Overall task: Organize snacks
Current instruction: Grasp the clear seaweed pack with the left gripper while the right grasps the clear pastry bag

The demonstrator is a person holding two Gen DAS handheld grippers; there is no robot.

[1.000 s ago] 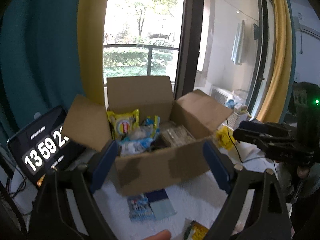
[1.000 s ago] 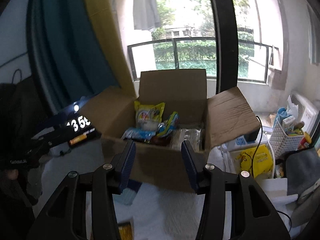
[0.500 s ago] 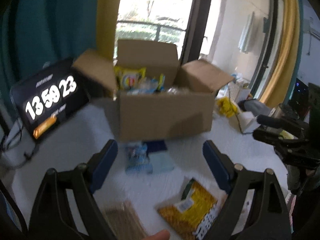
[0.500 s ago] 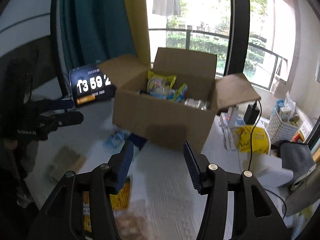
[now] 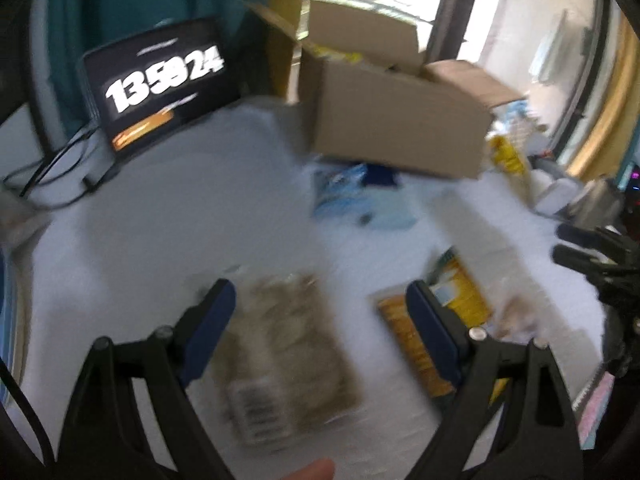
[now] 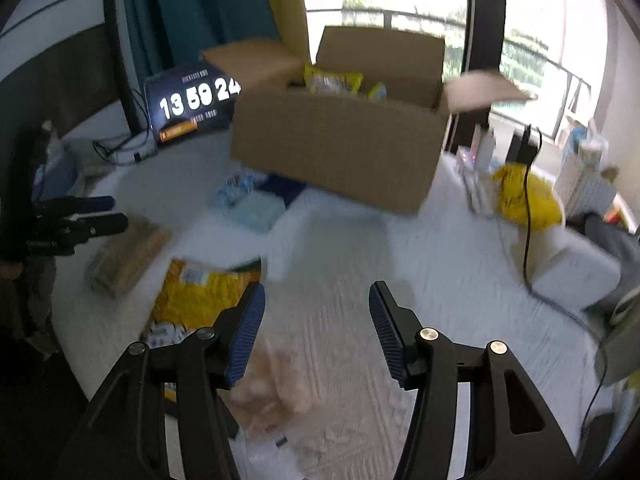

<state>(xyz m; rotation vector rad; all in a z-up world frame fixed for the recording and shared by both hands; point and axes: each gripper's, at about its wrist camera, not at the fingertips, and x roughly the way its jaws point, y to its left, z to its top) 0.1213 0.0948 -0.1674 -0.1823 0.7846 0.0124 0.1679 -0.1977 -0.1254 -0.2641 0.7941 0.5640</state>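
My left tongs (image 5: 320,300) stand wide over a white, ribbed cloth (image 5: 160,240), their blue-padded fingers (image 5: 208,320) gripping nothing; a flat, clear packet of pale brown snacks (image 5: 288,344) lies on the cloth below, between the two fingers and nearer the left one. Just beside the right-hand finger lies a glossy yellow-and-orange packet (image 5: 460,296), partly behind it. Farther off, a crumpled blue-and-white packet (image 5: 352,196) rests against the foot of a plain brown cardboard box (image 5: 396,124), flaps up, with yellow wrappers showing inside. At far left a dark screen (image 5: 160,80) shows white numerals.

My right tongs (image 6: 316,312) have just been opening and stand moderately apart, nothing between the ridged blue pads (image 6: 384,324) but bare cloth. The yellow packet (image 6: 204,292) lies to the left of them, its edge behind the left finger; a soft beige packet (image 6: 272,380), blurred, lies below and just left of the gap
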